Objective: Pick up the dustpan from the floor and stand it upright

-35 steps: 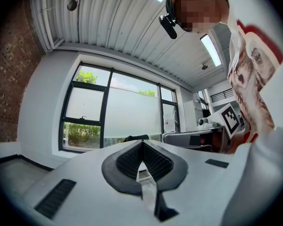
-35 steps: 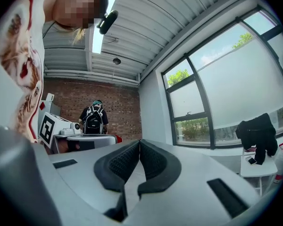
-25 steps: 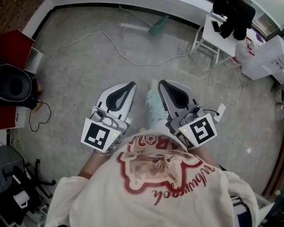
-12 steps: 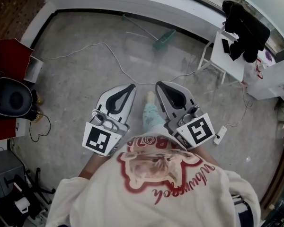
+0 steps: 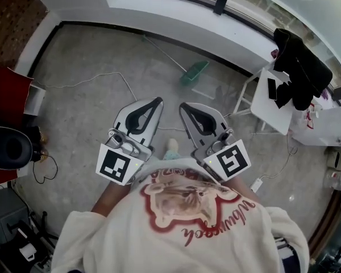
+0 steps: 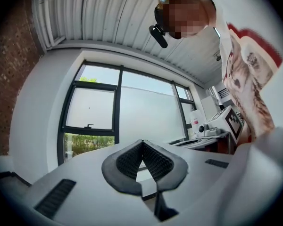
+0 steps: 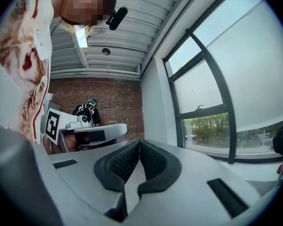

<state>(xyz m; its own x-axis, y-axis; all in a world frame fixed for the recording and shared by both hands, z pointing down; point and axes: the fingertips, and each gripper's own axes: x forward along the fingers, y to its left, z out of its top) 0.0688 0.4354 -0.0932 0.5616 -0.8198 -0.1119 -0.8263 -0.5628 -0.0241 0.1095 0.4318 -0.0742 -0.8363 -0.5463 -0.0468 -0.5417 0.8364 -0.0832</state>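
A green dustpan (image 5: 194,73) lies flat on the grey floor near the window wall, its long thin handle (image 5: 162,49) running up and to the left. My left gripper (image 5: 157,101) and right gripper (image 5: 182,106) are held side by side at waist height, well short of the dustpan and level. Both are shut with nothing between their pads, as the left gripper view (image 6: 142,141) and the right gripper view (image 7: 139,142) show. Those two views look out at the window and ceiling; the dustpan is hidden in them.
A white cable (image 5: 102,79) snakes across the floor left of the dustpan. A small white table (image 5: 271,104) with a black garment (image 5: 302,67) stands to the right. A black round bin (image 5: 8,148) and red boxes (image 5: 8,90) sit at the left. The white wall base (image 5: 176,16) lies ahead.
The person has walked toward the window wall, so the dustpan now lies lower and closer in the head view. Both grippers travelled along, still shut and empty.
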